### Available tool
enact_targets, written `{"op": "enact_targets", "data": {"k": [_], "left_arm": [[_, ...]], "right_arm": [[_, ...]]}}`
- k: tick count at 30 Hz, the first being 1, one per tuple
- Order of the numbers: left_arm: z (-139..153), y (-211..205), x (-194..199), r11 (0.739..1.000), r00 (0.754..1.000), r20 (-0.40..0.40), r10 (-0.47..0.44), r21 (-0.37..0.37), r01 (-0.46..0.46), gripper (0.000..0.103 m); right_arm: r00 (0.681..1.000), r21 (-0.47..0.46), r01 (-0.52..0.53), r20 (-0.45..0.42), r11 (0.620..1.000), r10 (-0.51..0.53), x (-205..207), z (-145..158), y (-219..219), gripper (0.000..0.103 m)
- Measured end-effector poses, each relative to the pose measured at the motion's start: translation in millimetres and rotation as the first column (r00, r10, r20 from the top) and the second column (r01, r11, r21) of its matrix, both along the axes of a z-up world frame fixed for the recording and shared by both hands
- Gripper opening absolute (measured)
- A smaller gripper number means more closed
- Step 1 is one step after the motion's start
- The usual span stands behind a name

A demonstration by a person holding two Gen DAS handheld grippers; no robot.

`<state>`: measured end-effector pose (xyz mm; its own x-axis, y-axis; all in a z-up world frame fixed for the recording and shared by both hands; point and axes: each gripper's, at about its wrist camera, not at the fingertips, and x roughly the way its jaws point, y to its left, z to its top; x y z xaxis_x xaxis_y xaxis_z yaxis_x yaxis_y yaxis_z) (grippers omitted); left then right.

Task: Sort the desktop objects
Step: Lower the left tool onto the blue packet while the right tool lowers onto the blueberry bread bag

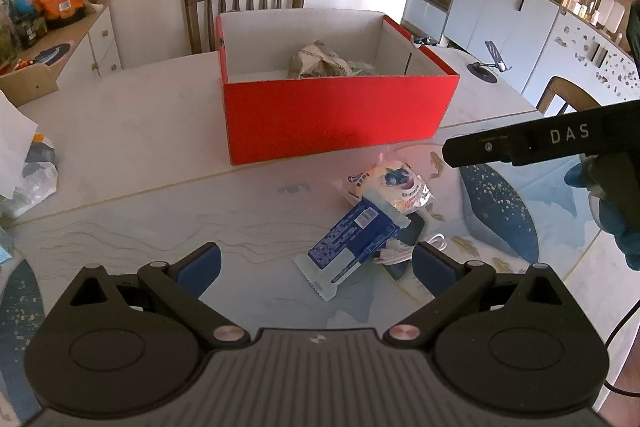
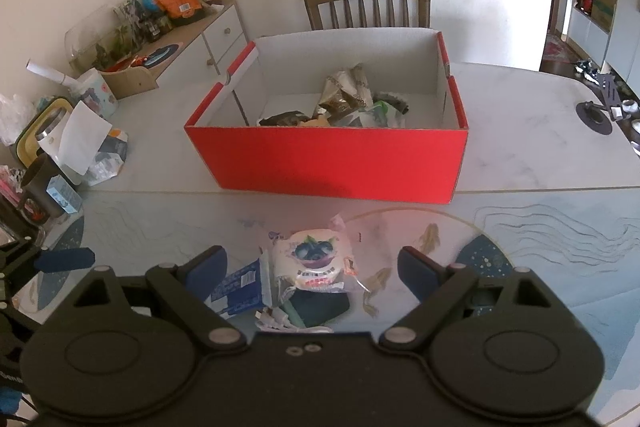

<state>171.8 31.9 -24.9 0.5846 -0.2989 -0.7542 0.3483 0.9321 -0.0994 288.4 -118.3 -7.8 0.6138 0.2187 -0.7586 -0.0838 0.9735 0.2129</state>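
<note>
Snacks lie in a small heap on the glass-topped table [image 1: 140,155], just in front of the red box [image 1: 340,115]. Your left gripper [image 1: 316,267] hovers low over the near end of that heap with its blue-padded fingers [image 1: 200,267] spread wide and holding nothing; the blue wrapper [image 1: 356,235] sits between them, its crimped white end pointing back at you. Your right gripper [image 2: 312,275] is likewise spread and empty, and the round blueberry pastry packet [image 2: 312,259] lies between its fingers [image 2: 416,273]. In the left view that same packet lies just beyond the blue wrapper, partly overlapping its far end, and your right gripper's black body reaches in from the right edge, held by your gloved hand [image 1: 616,223].

Under the two packets there is a dark flat object [image 2: 320,307] and something white; you cannot tell from either view what they are. The red box stands open, well back from both grippers, and already holds several crumpled packets [image 2: 348,95] towards its right half. A wooden chair [image 2: 368,3] stands behind the box. On your left, clutter crowds the table edge: a mug [image 2: 36,183], a folded white paper [image 2: 84,139] and a small blue carton [image 2: 64,193]. A phone stand [image 2: 600,107] sits on the far right of the table.
</note>
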Motion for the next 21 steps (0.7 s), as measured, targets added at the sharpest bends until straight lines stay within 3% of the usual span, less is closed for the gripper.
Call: {"op": "enact_targets", "data": {"k": [21], "left_arm": [[-65, -14, 44, 0.998, 0.998, -0.043, -0.049, -0.046, 0.047, 0.102]], "right_arm": [[0.997, 0.024, -0.027, -0.075, 0.999, 0.029, 47, -50, 14, 0.093]]}}
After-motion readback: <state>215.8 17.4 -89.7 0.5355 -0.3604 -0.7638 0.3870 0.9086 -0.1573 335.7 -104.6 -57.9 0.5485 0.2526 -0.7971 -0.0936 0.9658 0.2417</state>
